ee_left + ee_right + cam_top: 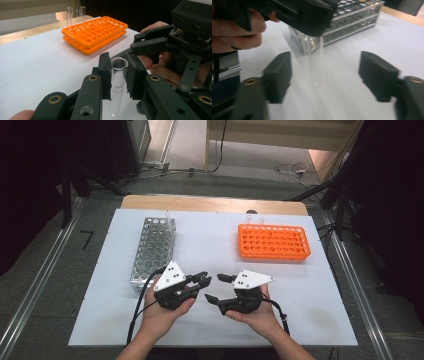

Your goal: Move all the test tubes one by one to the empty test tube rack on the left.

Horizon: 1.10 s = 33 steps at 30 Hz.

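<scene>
Test tube (117,82): clear glass, open rim up, faint print on its wall, clamped upright between the pads of my left gripper (118,77).

High view: both grippers sit near the table's front edge, facing each other; left gripper (204,281) closed, right gripper (216,288) with jaws spread. Metal rack (154,251) behind the left hand, orange rack (273,241) well apart at far right.

Left gripper view: tube pinched just below its rim; two more tubes (75,15) stand in the orange rack (96,33).

Right gripper view: my right jaws stand wide with the tube's rounded bottom (315,65) hanging between them, untouched.

Step, as I judge it: a hand-over, tube now carried by the left. Next I must pick a rack hole and lower the tube in straight.
</scene>
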Each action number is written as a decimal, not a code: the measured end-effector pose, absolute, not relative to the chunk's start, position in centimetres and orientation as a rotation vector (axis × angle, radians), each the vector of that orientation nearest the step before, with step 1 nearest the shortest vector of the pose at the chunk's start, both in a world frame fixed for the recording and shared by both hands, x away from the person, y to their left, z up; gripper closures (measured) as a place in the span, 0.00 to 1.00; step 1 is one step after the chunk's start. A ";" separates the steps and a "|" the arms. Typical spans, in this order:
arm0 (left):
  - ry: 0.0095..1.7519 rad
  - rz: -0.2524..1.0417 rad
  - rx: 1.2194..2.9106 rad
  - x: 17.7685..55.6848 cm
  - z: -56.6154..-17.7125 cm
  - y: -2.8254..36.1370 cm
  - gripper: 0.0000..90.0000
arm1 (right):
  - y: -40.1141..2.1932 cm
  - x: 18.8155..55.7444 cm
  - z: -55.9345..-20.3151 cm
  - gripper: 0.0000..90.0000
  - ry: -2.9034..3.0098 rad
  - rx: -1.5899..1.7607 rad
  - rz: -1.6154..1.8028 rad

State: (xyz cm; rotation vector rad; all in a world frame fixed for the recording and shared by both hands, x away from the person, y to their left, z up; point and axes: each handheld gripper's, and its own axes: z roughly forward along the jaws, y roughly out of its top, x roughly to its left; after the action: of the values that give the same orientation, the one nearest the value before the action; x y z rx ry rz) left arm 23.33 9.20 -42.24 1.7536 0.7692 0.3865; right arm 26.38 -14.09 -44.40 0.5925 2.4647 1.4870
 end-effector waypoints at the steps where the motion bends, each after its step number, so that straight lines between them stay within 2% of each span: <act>1: 0.770 0.389 1.750 23.4 -42.2 9.3 0.84 | -14.4 26.5 -44.4 0.14 2.460 0.598 1.489; 4: 0.780 0.397 1.745 23.5 -42.0 9.8 0.84 | -15.4 26.9 -44.4 0.00 2.439 0.634 1.494; 21: 0.869 0.474 1.670 25.8 -40.1 13.8 0.84 | -22.6 28.0 -44.5 0.00 2.341 0.763 1.456; 33: 0.962 0.527 1.606 29.3 -39.2 16.5 0.84 | -24.8 28.4 -45.2 0.00 2.321 0.820 1.423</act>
State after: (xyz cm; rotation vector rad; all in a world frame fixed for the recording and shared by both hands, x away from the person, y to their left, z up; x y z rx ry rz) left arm 29.34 16.55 -39.17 1.6060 0.9620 0.5268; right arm 28.43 -24.78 -45.20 0.8198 2.3205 1.4228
